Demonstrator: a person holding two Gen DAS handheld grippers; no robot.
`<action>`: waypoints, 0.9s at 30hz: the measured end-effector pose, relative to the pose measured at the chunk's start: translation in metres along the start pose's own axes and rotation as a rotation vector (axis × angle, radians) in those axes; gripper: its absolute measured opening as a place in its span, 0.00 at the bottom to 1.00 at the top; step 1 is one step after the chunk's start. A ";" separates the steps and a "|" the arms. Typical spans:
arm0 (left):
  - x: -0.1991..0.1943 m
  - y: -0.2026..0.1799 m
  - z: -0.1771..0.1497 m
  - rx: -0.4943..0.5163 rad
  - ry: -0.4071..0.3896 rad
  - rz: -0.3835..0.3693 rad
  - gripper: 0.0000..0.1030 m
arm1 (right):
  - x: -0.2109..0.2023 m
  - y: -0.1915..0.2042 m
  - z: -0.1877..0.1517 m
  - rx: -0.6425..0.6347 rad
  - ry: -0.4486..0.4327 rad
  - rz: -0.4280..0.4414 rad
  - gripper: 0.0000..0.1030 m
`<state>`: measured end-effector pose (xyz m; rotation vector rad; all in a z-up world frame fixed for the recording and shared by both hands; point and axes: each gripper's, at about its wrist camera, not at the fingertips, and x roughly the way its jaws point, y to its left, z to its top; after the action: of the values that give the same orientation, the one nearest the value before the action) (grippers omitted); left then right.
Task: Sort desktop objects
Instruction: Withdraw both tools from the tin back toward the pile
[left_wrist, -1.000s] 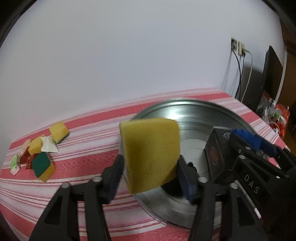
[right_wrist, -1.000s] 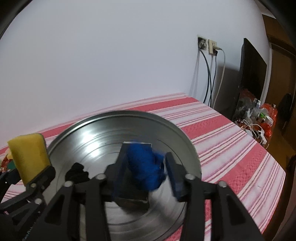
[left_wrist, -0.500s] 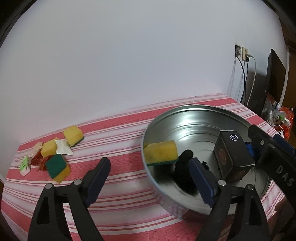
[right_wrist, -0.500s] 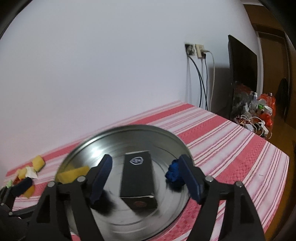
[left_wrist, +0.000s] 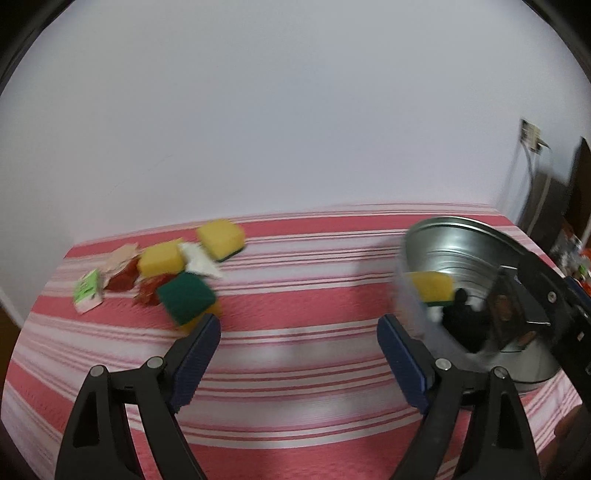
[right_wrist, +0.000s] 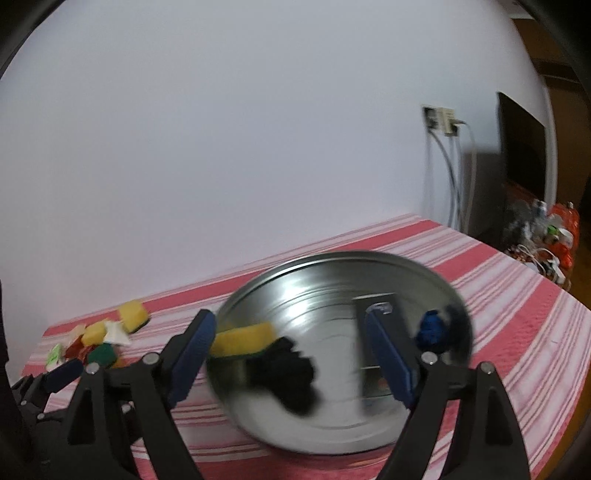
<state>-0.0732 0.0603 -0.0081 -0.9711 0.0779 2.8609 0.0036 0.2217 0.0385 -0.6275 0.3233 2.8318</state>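
At the table's (left_wrist: 295, 295) far left lies a small heap: a white-green packet (left_wrist: 88, 291), red wrappers (left_wrist: 123, 277), two yellow sponges (left_wrist: 161, 257) (left_wrist: 221, 238), a white scrap (left_wrist: 199, 260) and a green-faced sponge (left_wrist: 186, 298). The left gripper (left_wrist: 299, 354) hangs over bare striped cloth just right of the heap, jaws wide with nothing between them. Further right stands the steel basin (right_wrist: 332, 266), holding a yellow sponge (right_wrist: 243, 338), a black lump (right_wrist: 291, 376), a dark box (right_wrist: 384, 325) and a blue wad (right_wrist: 432, 330). The right gripper (right_wrist: 288, 362) hovers before the basin, jaws opening, gripping nothing. Far right, cables (right_wrist: 447, 177) hang from a wall socket.
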 end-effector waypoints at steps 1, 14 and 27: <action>0.001 0.007 -0.001 -0.008 0.002 0.012 0.86 | 0.000 0.007 -0.002 -0.007 0.004 0.012 0.82; 0.001 0.098 -0.009 -0.087 0.021 0.137 0.86 | 0.005 0.091 -0.025 -0.132 0.065 0.124 0.82; 0.029 0.236 0.014 -0.243 0.067 0.342 0.86 | 0.017 0.170 -0.048 -0.224 0.153 0.258 0.82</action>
<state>-0.1352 -0.1694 -0.0127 -1.2028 -0.1114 3.2058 -0.0374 0.0500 0.0168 -0.9117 0.1188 3.1007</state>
